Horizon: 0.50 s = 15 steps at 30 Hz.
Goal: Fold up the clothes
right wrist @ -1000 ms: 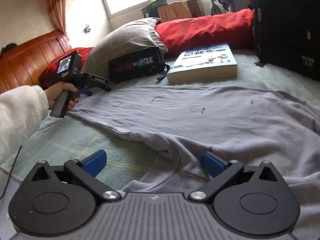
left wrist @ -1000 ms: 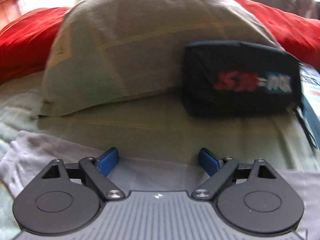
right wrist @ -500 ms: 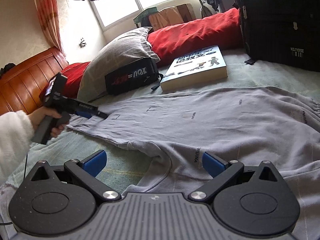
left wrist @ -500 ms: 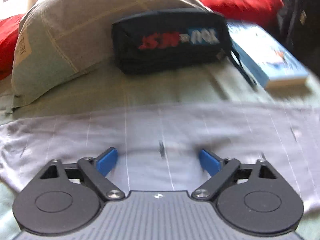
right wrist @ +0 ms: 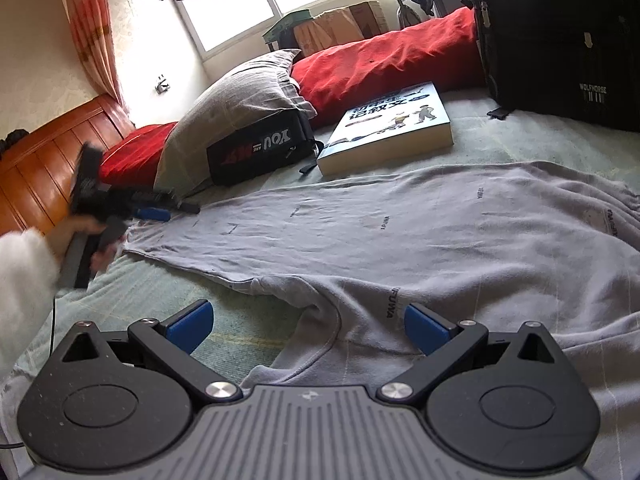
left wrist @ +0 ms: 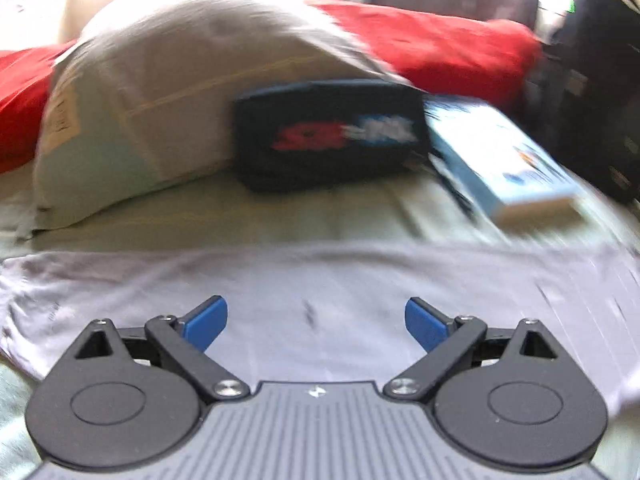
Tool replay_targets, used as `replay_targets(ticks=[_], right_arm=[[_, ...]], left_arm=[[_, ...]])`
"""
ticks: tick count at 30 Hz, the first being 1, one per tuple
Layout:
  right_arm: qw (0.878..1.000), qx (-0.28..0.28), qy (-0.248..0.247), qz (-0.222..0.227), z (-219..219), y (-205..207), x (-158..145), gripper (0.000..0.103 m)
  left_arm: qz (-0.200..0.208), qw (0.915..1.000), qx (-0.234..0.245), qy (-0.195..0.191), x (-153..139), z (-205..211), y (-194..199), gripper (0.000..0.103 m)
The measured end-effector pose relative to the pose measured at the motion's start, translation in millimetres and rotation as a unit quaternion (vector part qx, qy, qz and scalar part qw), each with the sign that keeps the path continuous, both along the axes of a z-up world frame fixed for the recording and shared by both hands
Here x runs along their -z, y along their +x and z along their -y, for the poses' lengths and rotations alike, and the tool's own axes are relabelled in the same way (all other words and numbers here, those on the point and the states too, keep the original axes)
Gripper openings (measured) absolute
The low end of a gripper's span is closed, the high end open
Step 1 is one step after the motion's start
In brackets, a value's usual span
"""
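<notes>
A light grey t-shirt (right wrist: 400, 236) lies spread flat on the pale green bed sheet, its hem end toward the pillow; it also shows in the left wrist view (left wrist: 320, 276). My left gripper (left wrist: 316, 322) is open over the shirt's hem end, empty; it also shows in the right wrist view (right wrist: 168, 210), held at the shirt's far left corner. My right gripper (right wrist: 308, 328) is open and empty, low over the near edge of the shirt by a sleeve fold.
A grey pillow (right wrist: 236, 112), a black pouch (right wrist: 260, 152), a thick book (right wrist: 392, 128) and a red blanket (right wrist: 392, 56) lie beyond the shirt. A black bag (right wrist: 560, 40) stands far right. A wooden headboard (right wrist: 40, 168) is at left.
The left gripper has swung over the shirt's hem end and keeps moving, its view blurred. The right gripper has tilted and edged closer to the shirt. Both stay open.
</notes>
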State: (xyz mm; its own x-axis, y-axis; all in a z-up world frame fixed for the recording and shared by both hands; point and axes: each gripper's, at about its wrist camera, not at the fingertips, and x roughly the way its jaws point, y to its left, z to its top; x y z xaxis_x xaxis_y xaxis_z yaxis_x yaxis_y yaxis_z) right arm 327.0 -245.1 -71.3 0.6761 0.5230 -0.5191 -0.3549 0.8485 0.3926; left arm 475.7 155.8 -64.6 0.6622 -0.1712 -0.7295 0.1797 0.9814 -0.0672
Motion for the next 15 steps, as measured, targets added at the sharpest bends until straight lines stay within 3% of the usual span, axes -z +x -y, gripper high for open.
replay_targets(ticks=[2,5,9,13,15], right_arm=[[1.000,-0.001,0.000,-0.001,0,0,0,0.103],[1.000,0.000,-0.003,0.000,0,0,0,0.103],[1.000,0.002,-0.001,0.000,0,0,0,0.103],[1.000,0.003,-0.003,0.001,0,0,1,0.103],[1.000,0.003,-0.006,0.002,-1,0,2,0.103]], left_arm=[[0.002,0.9995,0.029,0.009,10,3,-16,0.095],[-0.011,0.9998,0.018,0.006,24,-9,-34,0.096],[-0.008,0.9998,0.021,-0.001,6,-33,-42,0.096],[0.014,0.9986,-0.046,-0.022,-10,-70,-16,0.096],[0.011,0.9947,-0.086,-0.056,-3,-91,10,0.096]])
